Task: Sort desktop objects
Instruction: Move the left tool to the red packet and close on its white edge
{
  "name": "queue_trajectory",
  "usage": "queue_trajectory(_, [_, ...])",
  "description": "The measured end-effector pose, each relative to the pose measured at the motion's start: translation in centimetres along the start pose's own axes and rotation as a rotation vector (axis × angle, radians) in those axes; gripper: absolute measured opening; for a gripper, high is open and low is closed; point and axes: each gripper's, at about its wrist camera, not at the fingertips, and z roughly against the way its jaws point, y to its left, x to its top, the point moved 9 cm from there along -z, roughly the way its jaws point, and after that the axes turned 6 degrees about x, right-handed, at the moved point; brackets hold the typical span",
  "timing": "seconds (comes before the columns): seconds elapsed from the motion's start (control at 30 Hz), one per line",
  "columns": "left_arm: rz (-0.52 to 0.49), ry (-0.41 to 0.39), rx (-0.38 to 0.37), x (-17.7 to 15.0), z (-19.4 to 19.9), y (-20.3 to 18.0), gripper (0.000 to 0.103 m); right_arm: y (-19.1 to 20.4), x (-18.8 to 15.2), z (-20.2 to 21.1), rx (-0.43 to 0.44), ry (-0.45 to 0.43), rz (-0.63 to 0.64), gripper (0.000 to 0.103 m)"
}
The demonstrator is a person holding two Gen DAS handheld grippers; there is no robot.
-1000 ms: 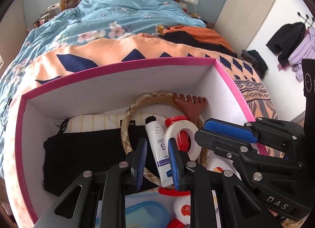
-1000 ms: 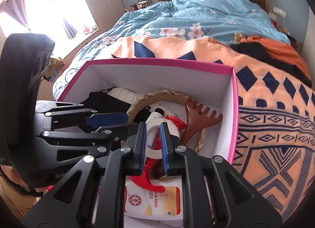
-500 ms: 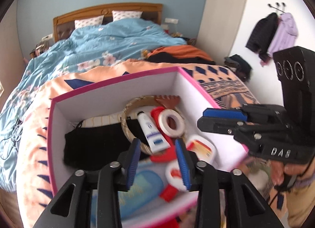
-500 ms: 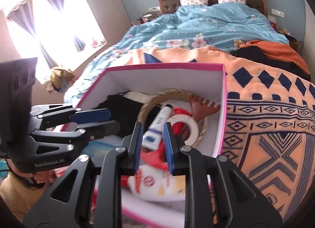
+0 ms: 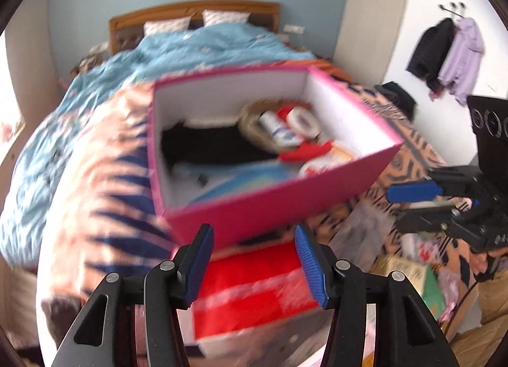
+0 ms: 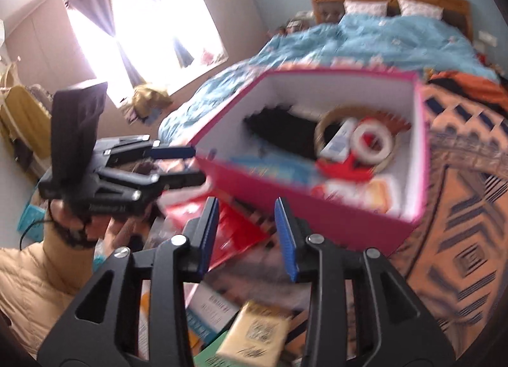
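Note:
A pink box (image 5: pixel 273 208) with white inner walls stands on the patterned bed cover and also shows in the right wrist view (image 6: pixel 317 211). Inside lie a black cloth (image 5: pixel 209 145), a woven ring (image 5: pixel 250 126), a white tube (image 5: pixel 276 126), a tape roll (image 6: pixel 371 141) and red items. My left gripper (image 5: pixel 254 259) is open and empty, in front of the box above a red packet (image 5: pixel 254 287). My right gripper (image 6: pixel 247 233) is open and empty, in front of the box's near wall. Both views are blurred.
Loose items lie in front of the box: a red packet (image 6: pixel 235 227), a yellow pack (image 6: pixel 254 332) and a white booklet (image 6: pixel 209 310). Clothes hang on the wall at right (image 5: pixel 444 53). A bright window (image 6: pixel 143 34) is at left.
Both grippers have pulled back and up out of the box and opened wider. The tube and tape roll stay in the box. The box now lies ahead of both grippers.

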Motion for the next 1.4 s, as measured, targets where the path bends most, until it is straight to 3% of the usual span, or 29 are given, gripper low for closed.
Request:
queue_trajectory(0.2, [0.069,0.1,0.016,-3.9,-2.2,2.8,0.054,0.1,-3.1,-4.4,0.039,0.108,-0.077,0.04])
queue_trajectory(0.3, [0.092,0.114,-0.001,-4.8,-2.7,3.4,0.054,-0.3,-4.2,-6.3,0.039,0.161,-0.131,0.048])
queue_trajectory(0.4, [0.102,0.123,-0.017,-5.4,-3.0,3.6,0.054,-0.5,-5.1,-7.7,0.035,0.19,-0.169,0.048])
queue_trajectory(0.9, [0.101,0.124,-0.09,-5.8,-3.8,3.2,0.055,-1.3,-4.0,-10.3,0.031,0.151,-0.306,0.061])
queue_trajectory(1.1, [0.091,0.123,-0.105,-6.0,-3.9,2.9,0.055,-1.7,-3.8,-12.1,0.001,0.168,-0.321,0.062])
queue_trajectory(1.23, [0.076,0.122,-0.103,-6.0,-3.7,3.1,0.055,-1.6,-3.8,-11.9,-0.006,0.147,-0.288,0.049])
queue_trajectory(1.27, [0.073,0.116,-0.094,-5.8,-3.5,3.4,0.055,-1.8,-3.7,-11.7,-0.013,0.139,-0.283,0.041])
queue_trajectory(1.4, [0.095,0.095,-0.052,-4.9,-2.9,5.2,0.056,-1.8,-3.7,-11.1,-0.015,0.113,-0.243,0.035])
